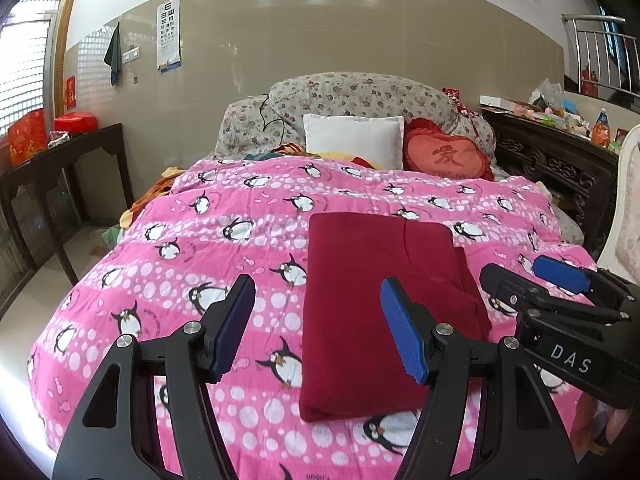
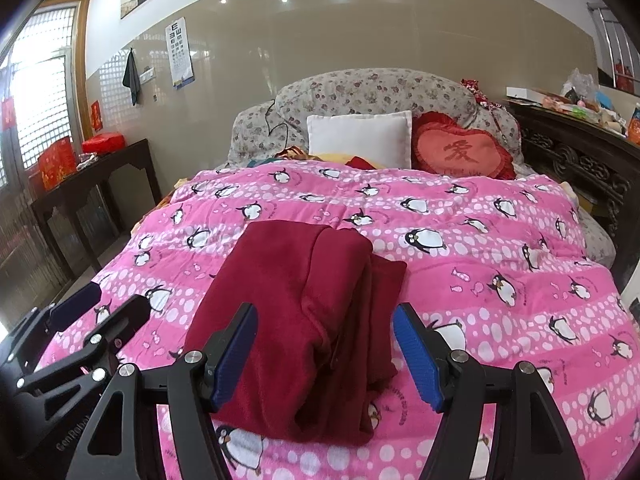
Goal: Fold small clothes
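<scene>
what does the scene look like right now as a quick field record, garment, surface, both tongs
garment: dark red garment, folded into a long rectangle, lying flat
surface: pink penguin quilt on a bed
left tongs: open, nothing between the pads, above the garment's left edge
right tongs: open, empty, above the garment's near end
behind: white pillow, red heart cushion

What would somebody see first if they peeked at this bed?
First comes the bright pink penguin blanket spread over the whole bed. In the middle of it lies a dark red folded cloth, with the two open grippers, left and right, held just in front of it, touching nothing. At the head of the bed a red heart cushion sits beside a white pillow.
</scene>
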A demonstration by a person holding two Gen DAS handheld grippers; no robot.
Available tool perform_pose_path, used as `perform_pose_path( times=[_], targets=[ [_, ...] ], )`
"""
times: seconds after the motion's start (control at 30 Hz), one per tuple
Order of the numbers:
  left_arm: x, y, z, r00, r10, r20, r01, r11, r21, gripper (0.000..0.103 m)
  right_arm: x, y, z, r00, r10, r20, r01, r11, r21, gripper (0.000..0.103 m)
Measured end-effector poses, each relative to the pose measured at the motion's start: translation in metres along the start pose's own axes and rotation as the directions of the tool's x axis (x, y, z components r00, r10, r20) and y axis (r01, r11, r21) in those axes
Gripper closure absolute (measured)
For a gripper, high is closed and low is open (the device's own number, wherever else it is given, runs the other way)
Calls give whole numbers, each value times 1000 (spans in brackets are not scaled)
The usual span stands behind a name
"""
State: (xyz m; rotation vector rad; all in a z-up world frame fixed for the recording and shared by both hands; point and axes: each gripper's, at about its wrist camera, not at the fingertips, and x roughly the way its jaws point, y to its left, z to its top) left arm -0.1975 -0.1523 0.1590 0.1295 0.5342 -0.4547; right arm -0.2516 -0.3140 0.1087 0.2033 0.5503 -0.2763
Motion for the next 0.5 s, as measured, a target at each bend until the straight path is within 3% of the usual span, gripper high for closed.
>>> perform_pose_path(
  times=[0.5],
  targets=[
    [38,0,16,1000,-24,0,24,1000,10,37,37,-11,11,999,14,-35,-13,1000,26,35]
  ],
)
